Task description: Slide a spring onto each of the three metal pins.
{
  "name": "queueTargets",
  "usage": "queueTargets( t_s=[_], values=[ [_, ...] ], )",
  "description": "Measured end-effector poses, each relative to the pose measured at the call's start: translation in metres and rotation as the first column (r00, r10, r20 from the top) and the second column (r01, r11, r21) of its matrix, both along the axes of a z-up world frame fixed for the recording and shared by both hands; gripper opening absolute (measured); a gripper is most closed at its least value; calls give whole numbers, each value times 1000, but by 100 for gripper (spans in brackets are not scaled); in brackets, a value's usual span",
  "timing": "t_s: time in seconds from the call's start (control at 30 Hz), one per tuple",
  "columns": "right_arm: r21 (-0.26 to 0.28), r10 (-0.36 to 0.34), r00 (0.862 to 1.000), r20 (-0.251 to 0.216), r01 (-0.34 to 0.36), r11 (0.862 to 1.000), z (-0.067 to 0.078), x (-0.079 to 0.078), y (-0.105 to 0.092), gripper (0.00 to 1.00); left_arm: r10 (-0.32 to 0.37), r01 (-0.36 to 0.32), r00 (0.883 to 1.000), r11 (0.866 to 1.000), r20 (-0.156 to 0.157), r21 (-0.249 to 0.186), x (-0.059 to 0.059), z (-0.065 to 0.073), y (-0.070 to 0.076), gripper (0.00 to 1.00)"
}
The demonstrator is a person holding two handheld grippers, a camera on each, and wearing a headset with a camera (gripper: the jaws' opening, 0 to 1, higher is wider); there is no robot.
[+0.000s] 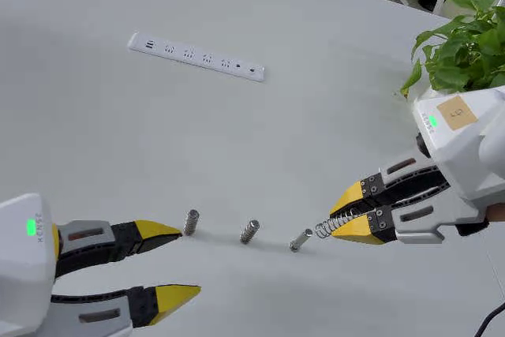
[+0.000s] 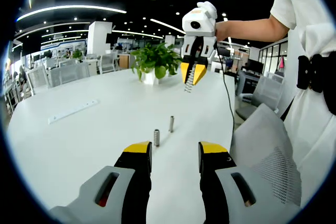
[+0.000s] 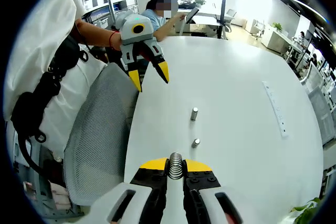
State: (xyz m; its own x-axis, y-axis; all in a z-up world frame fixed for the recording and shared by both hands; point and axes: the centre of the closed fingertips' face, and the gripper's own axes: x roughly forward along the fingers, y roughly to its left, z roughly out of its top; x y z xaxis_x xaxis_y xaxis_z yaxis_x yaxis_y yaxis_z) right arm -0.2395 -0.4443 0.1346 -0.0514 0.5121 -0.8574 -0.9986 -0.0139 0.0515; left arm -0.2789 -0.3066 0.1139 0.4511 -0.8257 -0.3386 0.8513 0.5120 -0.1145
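Note:
Three short metal pins stand in a row on the white table. The left pin and the middle pin each carry a coiled spring. The right pin is bare. My right gripper is shut on a spring, whose free end hangs just right of the bare pin. From the right gripper view the spring sits between the jaws, with the nearest pin just beyond it. My left gripper stands open and holds nothing, its upper jaw close to the left pin.
A white power strip lies farther back on the table. A potted green plant stands at the right edge. A grey mesh chair and a person's body are beside the table.

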Motion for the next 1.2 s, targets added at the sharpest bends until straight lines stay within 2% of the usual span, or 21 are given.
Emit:
queueTargets(
  t_s=[0.13, 0.23, 0.43, 0.73, 0.83, 0.9, 1.2],
  values=[
    [-16, -27, 1000, 9, 27, 1000, -3, 4, -6, 7, 36, -36, 999, 999, 2, 18, 4, -3, 14, 35],
    [-32, -41, 999, 14, 42, 999, -5, 7, -11, 7, 62, -62, 998, 998, -5, 15, 7, -5, 22, 38],
    [-63, -71, 997, 21, 72, 995, -15, 15, -22, 7, 78, -78, 997, 996, -10, 34, 8, -12, 32, 45],
    [-111, -89, 996, 21, 91, 990, -37, 25, -27, 7, 77, -76, 997, 996, -25, 37, 10, -25, 33, 61],
    [-124, -90, 996, 20, 91, 988, -44, 28, -26, 7, 75, -75, 997, 997, -26, 24, 10, -26, 32, 69],
    [-144, -83, 996, 29, 86, 986, -54, 37, -29, 7, 76, -75, 997, 997, -28, 20, 11, -28, 31, 74],
    [-197, -55, 998, 33, 60, 979, -70, 43, -29, 7, 65, -65, 997, 998, -32, -7, 12, -30, 25, 89]
  ],
)
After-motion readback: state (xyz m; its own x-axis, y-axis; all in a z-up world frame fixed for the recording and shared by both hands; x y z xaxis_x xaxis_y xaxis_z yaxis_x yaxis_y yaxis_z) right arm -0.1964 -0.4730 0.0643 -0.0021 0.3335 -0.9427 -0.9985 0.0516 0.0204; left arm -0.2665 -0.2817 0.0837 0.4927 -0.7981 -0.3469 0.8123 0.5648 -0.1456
